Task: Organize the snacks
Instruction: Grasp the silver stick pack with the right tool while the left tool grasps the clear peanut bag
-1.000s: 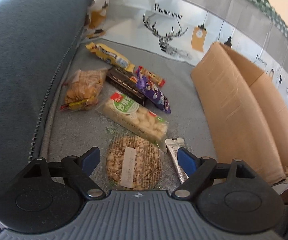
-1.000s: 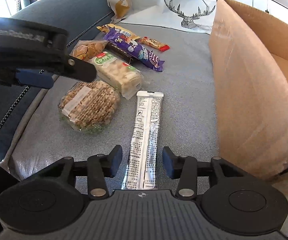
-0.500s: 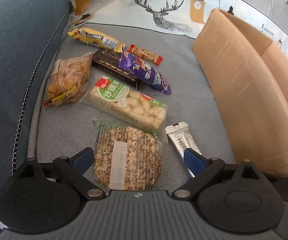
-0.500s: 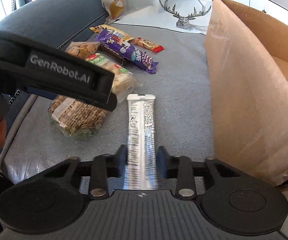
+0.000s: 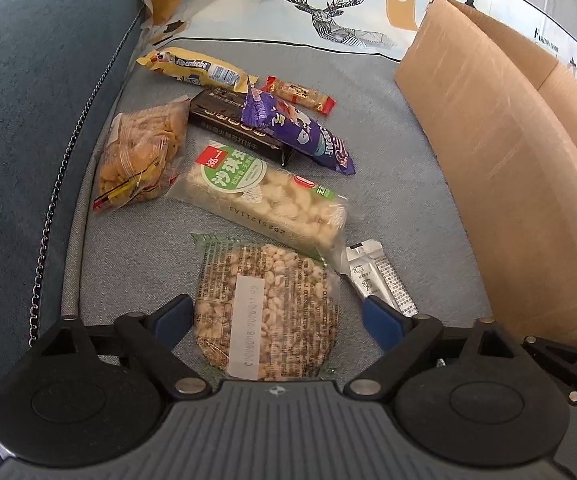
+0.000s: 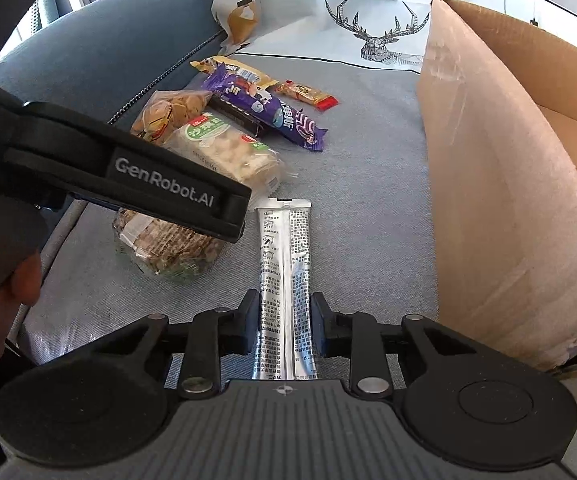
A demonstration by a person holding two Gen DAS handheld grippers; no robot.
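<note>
Pinching the silver sachet [image 6: 284,280] on the sofa seat [image 6: 368,184], right gripper [image 6: 284,320] fingers have just closed, likely to lift it into the cardboard box [image 6: 500,184]. Left gripper [image 5: 276,316] fingers spread wide, straddling the round puffed-grain cake [image 5: 266,312], holding nothing.

Snacks [image 5: 264,196] on sofa [image 5: 388,152], box [image 5: 500,184] right.

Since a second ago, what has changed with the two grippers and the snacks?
The right gripper has just been closing and now pinches the silver sachet, which had lain loose between open jaws. The left gripper came down closer over the round puffed-grain cake, jaws wide and not touching it. The other snacks and the cardboard box stayed put.
</note>
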